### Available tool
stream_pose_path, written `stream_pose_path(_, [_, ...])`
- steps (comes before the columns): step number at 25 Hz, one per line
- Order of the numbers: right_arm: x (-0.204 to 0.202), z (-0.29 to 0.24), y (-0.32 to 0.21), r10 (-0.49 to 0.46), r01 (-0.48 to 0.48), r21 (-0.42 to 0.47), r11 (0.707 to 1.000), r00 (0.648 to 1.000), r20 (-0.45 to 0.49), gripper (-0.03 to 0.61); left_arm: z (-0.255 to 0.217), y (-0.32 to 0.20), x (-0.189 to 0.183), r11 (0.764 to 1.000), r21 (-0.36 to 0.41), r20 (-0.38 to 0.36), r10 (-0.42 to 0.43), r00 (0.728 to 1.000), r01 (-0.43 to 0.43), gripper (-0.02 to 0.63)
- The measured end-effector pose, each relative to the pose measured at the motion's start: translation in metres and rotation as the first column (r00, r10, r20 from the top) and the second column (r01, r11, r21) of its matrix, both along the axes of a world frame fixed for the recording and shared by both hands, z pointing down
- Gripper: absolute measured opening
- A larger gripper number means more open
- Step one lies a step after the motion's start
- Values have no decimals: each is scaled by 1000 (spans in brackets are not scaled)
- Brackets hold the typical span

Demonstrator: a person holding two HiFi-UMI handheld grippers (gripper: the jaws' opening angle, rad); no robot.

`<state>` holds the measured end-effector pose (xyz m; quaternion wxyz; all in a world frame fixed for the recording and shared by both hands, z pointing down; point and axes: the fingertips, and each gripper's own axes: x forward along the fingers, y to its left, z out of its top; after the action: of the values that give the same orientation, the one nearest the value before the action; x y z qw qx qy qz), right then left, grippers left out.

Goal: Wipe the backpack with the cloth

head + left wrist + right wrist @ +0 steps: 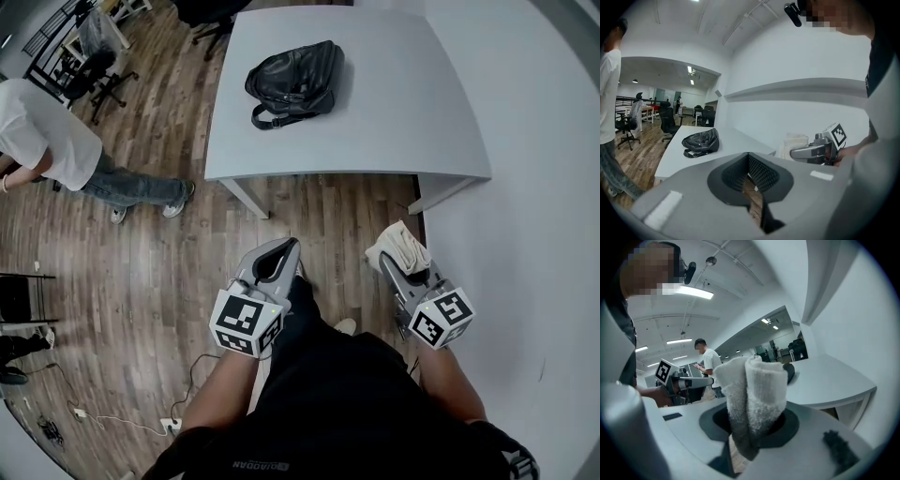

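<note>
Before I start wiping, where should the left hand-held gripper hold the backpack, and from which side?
Probably the strap loop at the near-left corner of the backpack, coming in over the near edge of the table. The backpack lies flat and bulky, while the strap loop is thin and sticks out toward you. The left hand-held gripper is shut, so open it first.

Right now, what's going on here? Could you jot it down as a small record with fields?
backpack: black, lying on the grey table, nothing touching it
table: grey, ahead of both grippers
cloth: white, folded, clamped in the right gripper
right gripper: shut on the cloth, held over the wooden floor
left gripper: jaws together, empty
bystander: white shirt, standing off to the left
wiping: not yet begun
</note>
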<state>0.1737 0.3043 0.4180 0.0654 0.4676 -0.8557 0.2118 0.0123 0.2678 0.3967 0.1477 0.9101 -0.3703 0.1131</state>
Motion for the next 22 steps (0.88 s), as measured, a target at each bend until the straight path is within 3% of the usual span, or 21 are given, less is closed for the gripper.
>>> stream_pose_path(12, [-36,19,-97,-32,32,-58,998,999,8,101,23,-89,-37,998,-57,24,-32,999,34,6])
stream_pose_path(17, [-41,36,-133,-23,22,-95,995,1000,-6,101,43,-116,-42,999,-39,110,34,993,-29,6])
stream_pose_path(22, [-51,50,-175,-7,5,-119,993,1000,-22,101,58,-154,-61,997,-79,80,13,997,-6,6])
